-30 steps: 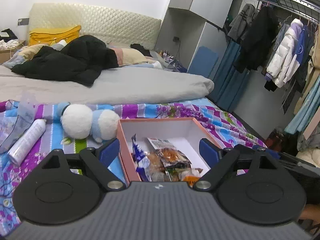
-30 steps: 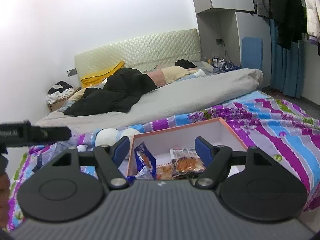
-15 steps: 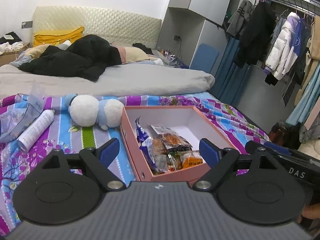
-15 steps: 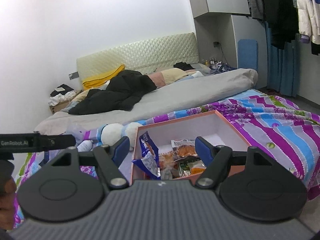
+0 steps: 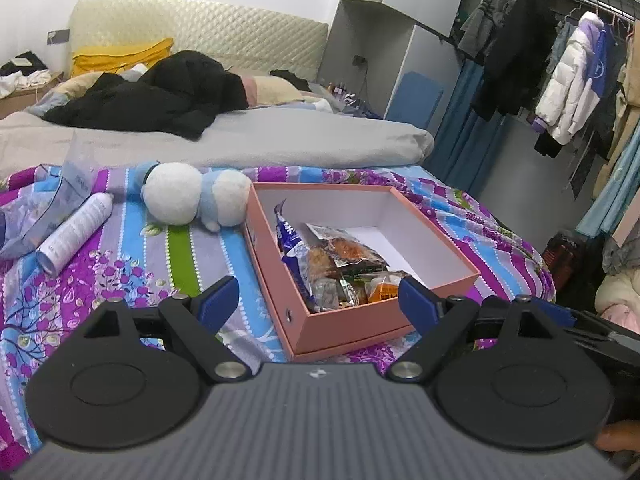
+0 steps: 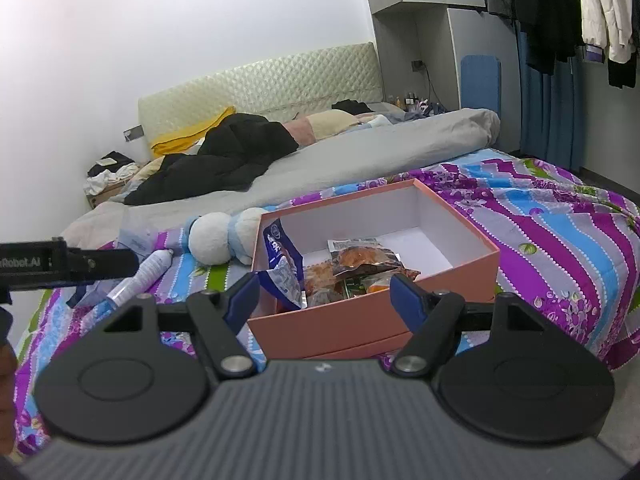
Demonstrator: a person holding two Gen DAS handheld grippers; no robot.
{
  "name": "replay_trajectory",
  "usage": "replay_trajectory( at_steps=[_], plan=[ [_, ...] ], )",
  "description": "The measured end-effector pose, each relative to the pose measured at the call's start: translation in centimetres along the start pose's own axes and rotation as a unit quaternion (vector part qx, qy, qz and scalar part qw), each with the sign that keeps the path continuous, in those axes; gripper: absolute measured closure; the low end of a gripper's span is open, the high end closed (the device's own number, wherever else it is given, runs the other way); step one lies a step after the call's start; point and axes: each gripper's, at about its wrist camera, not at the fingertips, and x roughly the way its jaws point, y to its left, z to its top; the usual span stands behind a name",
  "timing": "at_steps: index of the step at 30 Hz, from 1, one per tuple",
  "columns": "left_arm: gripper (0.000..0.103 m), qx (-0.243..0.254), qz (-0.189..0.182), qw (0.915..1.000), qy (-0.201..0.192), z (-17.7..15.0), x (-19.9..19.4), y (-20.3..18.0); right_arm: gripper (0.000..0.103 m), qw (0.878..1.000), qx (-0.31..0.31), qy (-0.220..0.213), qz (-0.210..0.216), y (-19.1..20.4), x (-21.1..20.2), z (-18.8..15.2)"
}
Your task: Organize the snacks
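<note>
An open pink box (image 5: pixel 436 236) (image 6: pixel 460 220) with a white inside lies on the striped floral blanket. Several snack packets (image 5: pixel 340 264) (image 6: pixel 352 268) are heaped in its near half, and a blue packet (image 5: pixel 286 236) (image 6: pixel 280 260) leans on the left wall. The far half of the box is bare. My left gripper (image 5: pixel 318 300) hangs open in front of the box's near corner, nothing between its blue fingers. My right gripper (image 6: pixel 324 296) is open too, just short of the box's near wall. Neither touches the box.
A white and blue plush toy (image 5: pixel 192 196) (image 6: pixel 224 236) lies left of the box. Further left are a white spray bottle (image 5: pixel 74 232) (image 6: pixel 140 276) and a clear plastic bag (image 5: pixel 48 204). A black coat (image 5: pixel 160 96) lies on the grey duvet. Clothes hang on a rack (image 5: pixel 560 64) at right.
Both grippers have moved forward and lower toward the box, which now shows larger and fuller in both views. Their jaws stand as wide as before.
</note>
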Motion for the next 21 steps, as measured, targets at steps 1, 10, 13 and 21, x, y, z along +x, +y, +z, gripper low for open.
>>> replay_trajectory(
  at_steps=[1, 10, 13, 21],
  plan=[
    [0.014, -0.002, 0.001, 1.0, 0.001, -0.07, 0.03, 0.13, 0.029, 1.0, -0.001, -0.001, -0.001, 0.03, 0.03, -0.01],
    [0.014, -0.003, 0.003, 1.0, -0.005, 0.2, -0.26, 0.54, 0.029, 1.0, -0.004, -0.001, 0.001, 0.22, 0.22, -0.05],
    [0.013, -0.002, 0.004, 1.0, -0.004, 0.27, -0.32, 0.53, 0.029, 1.0, -0.008, 0.0, 0.004, 0.41, 0.33, -0.08],
    [0.012, 0.0, 0.006, 1.0, -0.006, 0.45, -0.54, 0.54, 0.029, 1.0, -0.008, -0.002, 0.003, 0.36, 0.32, -0.07]
  ],
)
